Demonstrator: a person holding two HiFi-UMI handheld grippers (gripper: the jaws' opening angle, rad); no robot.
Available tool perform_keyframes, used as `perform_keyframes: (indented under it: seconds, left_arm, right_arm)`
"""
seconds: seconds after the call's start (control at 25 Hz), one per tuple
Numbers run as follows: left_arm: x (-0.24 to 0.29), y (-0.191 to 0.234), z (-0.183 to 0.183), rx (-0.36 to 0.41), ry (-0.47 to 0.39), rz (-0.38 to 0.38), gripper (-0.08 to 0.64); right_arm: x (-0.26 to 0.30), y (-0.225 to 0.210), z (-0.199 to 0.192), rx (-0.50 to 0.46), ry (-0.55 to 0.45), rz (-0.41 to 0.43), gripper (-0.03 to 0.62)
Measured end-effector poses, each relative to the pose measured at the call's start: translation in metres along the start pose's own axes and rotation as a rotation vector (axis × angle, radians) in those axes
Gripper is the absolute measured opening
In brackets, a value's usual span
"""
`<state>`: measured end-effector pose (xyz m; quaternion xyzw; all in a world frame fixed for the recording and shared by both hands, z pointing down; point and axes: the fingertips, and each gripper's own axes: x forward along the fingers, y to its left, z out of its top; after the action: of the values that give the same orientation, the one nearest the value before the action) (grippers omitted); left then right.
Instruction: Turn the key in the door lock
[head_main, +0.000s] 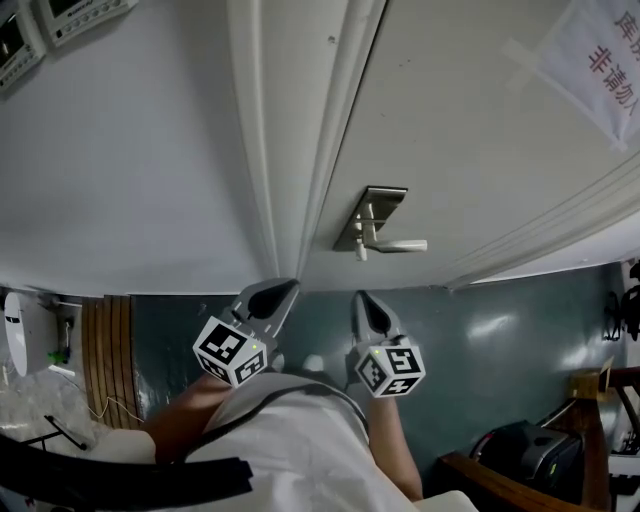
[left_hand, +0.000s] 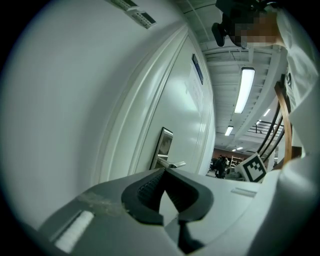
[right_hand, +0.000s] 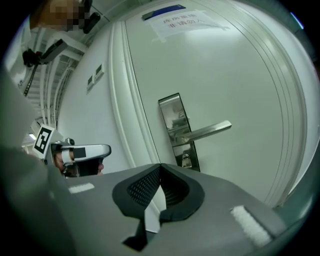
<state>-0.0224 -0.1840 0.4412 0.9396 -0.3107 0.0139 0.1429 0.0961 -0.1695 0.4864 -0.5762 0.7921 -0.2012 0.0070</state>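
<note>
A white wall is seen at the left, and two panels are mounted high on it. A paper notice with red print is taped up at the upper right. A grey-green floor is shown below, with light reflected on it. A slatted wooden board is seen at the left. A black bag is set near a wooden frame at the lower right. Long ceiling lamps are lit in the left gripper view.
</note>
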Motion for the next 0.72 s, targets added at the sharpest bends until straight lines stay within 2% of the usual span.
perform_keyframes:
  seconds: [0.28,0.44,0.52,0.72]
  left_arm:
    - [0.01,0.004,-0.005,-0.005,0.007,0.05,0.003]
    - [0.013,0.003,-0.005,-0.001,0.012,0.061,0.003]
    - [0.014,0.002,-0.004,0.001,0.01,0.069,0.003]
    - [0.016,0.002,-0.007,0.003,0.018,0.087,0.003]
  right_arm:
    - [0.029,-0.029,-0.005,0.172,0.005,0.05,0.009]
    - [0.046,-0.041,-0.011,0.338,0.009,0.089,0.014]
    - [0.052,-0.047,-0.013,0.41,0.002,0.101,0.025]
    - [0.063,-0.055,-0.02,0.494,0.007,0.131,0.081]
